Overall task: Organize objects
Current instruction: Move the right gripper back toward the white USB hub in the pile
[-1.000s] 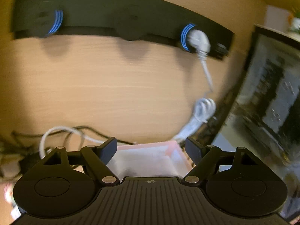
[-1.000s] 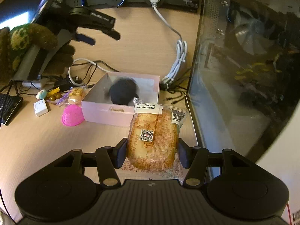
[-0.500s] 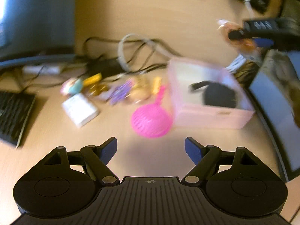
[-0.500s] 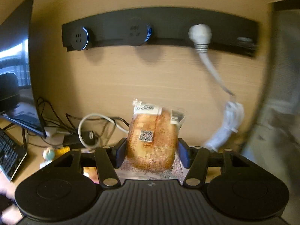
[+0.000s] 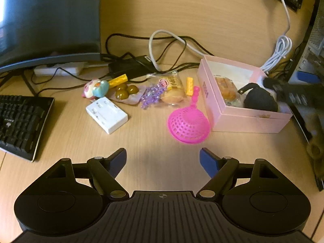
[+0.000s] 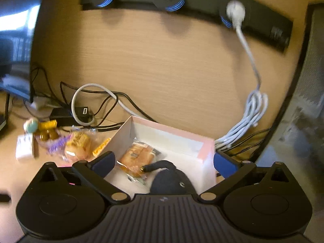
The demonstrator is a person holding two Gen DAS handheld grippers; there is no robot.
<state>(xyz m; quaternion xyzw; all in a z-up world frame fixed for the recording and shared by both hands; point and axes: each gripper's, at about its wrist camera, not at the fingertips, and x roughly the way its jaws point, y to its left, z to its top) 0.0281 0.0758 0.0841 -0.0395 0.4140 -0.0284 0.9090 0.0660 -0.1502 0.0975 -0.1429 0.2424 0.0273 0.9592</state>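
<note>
Nearest in the left wrist view, the left claw (image 5: 163,158) stands wide with nothing between its blue pads, hanging over bare table (image 5: 141,141). Just beyond it lies the pink mesh strainer (image 5: 188,124), dome up, its handle pointing away, close beside the pink box (image 5: 243,119).

In the right wrist view, the right claw (image 6: 164,162) has just been opening and is spread to its widest, holding nothing. The wrapped bread (image 6: 137,159) lies below it on the floor of the box, beside a dark rounded object (image 6: 168,180) with a short stalk. So the step in hand looks like the drop: the bread is in the box.

Farther off on the table, the loose things wait in a row: a white rectangular case (image 5: 106,114), a small pastel toy (image 5: 96,88), brown glossy sweets (image 5: 124,92), a purple trinket (image 5: 151,97), a second wrapped bun (image 5: 173,94) and a yellow packet (image 5: 189,83). The next move probably falls to the left claw, and the strainer is nearest; its thin mesh calls for a grip on the rim or handle.

The right wrist view is smeared. What the dark object is I cannot tell, and the box's near wall is hidden there behind the claw body. Cables (image 5: 162,40) and a monitor (image 5: 48,20) close the back.
</note>
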